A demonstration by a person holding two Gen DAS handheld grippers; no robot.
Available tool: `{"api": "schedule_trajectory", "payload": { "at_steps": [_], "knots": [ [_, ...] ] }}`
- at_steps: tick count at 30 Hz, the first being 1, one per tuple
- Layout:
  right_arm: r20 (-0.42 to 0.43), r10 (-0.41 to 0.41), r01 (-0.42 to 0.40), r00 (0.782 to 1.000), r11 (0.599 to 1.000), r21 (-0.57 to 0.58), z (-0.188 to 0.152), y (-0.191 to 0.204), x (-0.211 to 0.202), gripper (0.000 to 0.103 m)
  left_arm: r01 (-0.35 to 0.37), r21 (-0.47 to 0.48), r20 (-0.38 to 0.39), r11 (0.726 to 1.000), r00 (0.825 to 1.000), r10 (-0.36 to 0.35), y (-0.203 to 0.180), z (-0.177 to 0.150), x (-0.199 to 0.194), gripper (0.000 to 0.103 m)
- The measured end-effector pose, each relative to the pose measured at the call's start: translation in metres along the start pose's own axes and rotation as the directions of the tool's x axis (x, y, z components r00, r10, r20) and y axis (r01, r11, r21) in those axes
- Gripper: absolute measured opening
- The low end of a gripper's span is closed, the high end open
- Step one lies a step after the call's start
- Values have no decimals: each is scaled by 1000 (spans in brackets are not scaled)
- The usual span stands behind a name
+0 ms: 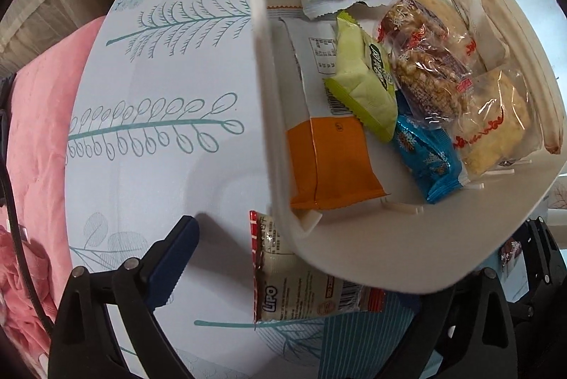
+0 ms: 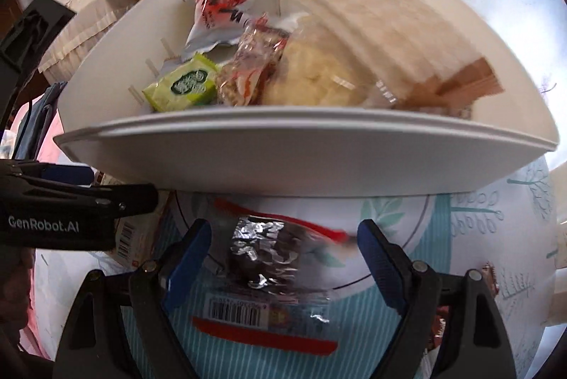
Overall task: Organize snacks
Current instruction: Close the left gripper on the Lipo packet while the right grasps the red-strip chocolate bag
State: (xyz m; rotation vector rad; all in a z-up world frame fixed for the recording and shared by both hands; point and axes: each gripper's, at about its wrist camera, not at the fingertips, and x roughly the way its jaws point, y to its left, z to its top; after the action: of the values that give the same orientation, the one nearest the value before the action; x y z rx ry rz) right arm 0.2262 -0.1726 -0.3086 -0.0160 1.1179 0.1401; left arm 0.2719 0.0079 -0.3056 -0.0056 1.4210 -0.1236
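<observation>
Right claw (image 2: 283, 258) stands wide, pads apart, nothing gripped; a foil pack (image 2: 269, 258) lies between the jaws on the cloth (image 2: 460, 230), pads not yet on it as far as the blur allows. Left claw (image 1: 301, 272) also wide and empty; only its pad at 8 o'clock (image 1: 173, 258) shows clear, the other side hidden under the bin. Lipo pack (image 1: 301, 294) lies flat between its jaws, at 6 o'clock in left view, partly tucked under the bin corner.

Beyond, at 12 to 2 o'clock: white bin (image 1: 262, 42) w/ snacks already in, viz. orange pack (image 1: 329, 163), green pack (image 1: 365, 88), blue pack (image 1: 425, 159), clear-wrapped bars (image 1: 425, 67).

Step, by my reading: pick-up of loose packs beside bin, both hands positioned. Next calls for closing pads on each pack, lift clear of rim, drop inside. Lipo pack must slide out from under the corner first.
</observation>
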Motion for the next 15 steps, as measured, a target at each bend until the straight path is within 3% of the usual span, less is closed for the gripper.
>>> {"api": "schedule_trajectory", "payload": {
  "at_steps": [4, 9, 12, 15],
  "knots": [
    [-2, -17, 17, 1000, 998, -64, -2, 9, 2, 77, -11, 10, -4, 1000, 1000, 11, -9, 0, 1, 97],
    [-10, -7, 7, 1000, 998, -60, -4, 12, -1, 74, -32, 48, 13, 998, 999, 31, -8, -9, -5, 96],
    [-10, 0, -1, 1000, 998, -57, -2, 16, -4, 70, -58, 69, 31, 996, 998, 56, -11, -17, -10, 88],
    [-16, 74, -74, 997, 997, 6, 0, 11, -16, 61, -56, 68, 48, 996, 997, 53, -9, -22, -15, 70]
  ]
}}
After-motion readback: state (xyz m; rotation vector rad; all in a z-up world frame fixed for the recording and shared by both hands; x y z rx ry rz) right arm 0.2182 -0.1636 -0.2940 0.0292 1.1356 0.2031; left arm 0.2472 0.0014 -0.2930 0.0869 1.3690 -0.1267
